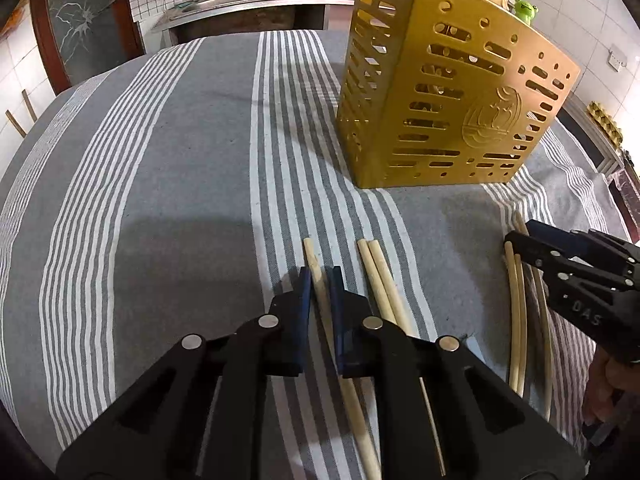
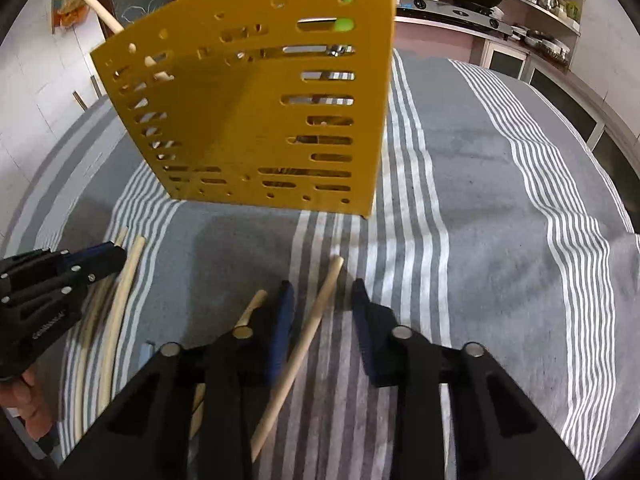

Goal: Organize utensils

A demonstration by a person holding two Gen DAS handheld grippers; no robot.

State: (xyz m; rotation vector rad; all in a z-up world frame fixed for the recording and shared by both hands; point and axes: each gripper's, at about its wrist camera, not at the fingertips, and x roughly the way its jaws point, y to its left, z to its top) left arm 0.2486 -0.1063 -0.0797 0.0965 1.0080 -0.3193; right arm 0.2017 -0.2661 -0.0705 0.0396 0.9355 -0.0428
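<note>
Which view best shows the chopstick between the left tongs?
The left wrist view: the chopstick sits between the left tongs, pads closed on it. The right wrist view shows those tongs only sidelong, chopstick indistinguishable.

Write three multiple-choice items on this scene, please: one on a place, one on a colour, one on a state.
1. Where does the yellow holder stand?
A. on the striped cloth
B. in a sink
C. on a shelf

2. What colour are the pads of the left claw?
A. red
B. blue
C. white

3. How is the left claw?
A. wide open and empty
B. shut on the holder
C. shut on one chopstick

Key:
1 A, its base rests on the cloth.
2 B, both pads show dark blue.
3 C, the pads press one chopstick from both sides.
</note>
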